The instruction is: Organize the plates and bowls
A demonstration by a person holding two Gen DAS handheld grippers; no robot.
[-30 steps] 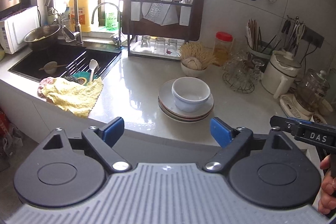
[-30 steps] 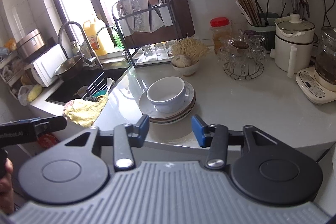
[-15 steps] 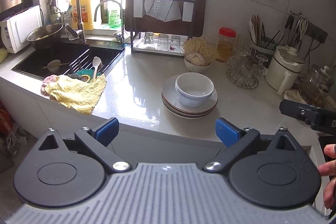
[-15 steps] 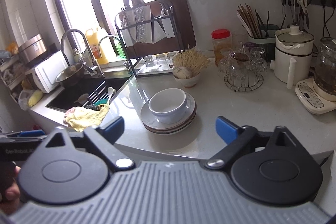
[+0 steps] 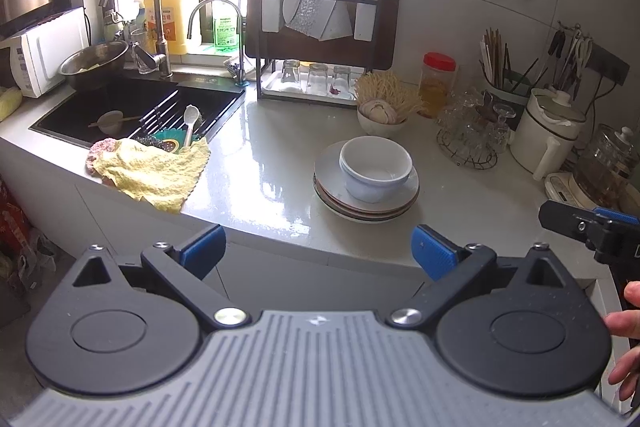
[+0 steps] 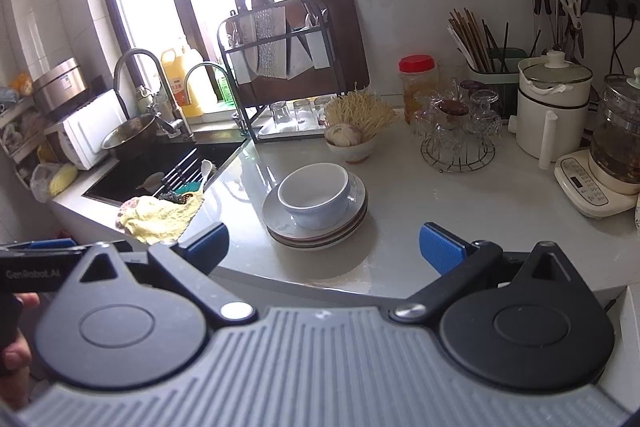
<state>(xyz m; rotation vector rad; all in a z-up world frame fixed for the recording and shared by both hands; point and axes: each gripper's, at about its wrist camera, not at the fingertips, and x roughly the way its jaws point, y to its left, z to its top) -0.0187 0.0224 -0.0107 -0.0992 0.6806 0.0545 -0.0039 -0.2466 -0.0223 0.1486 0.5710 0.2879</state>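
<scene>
**Both grippers spread wide, short of the stacked dishes**

Your left gripper [image 5: 318, 247] has its blue pads far apart with nothing between them; the jaws have just been opening. Your right gripper [image 6: 324, 247] also stands spread wide and empty, its jaws having just swung apart. Both sit at the near edge of the countertop [image 5: 260, 163], off the dishes.

Just ahead of both grippers, slightly right of centre for the left one and slightly left of centre for the right one, is the stack of plates [image 5: 366, 205]. A white bowl [image 5: 376, 167] sits upright on top of the stack, touched by neither gripper.

Ahead and to the left, a yellow cloth [image 5: 150, 177] drapes over the counter edge beside the sink [image 5: 132, 107]. Beyond the plates stands a small bowl [image 5: 380, 119] holding garlic, with a bundle of pale sticks behind it. To the right of that sits a wire rack of glasses [image 5: 472, 135] and a white kettle [image 5: 546, 129]. Farthest back, a dark knife rack [image 5: 322, 11] stands against the wall.
</scene>
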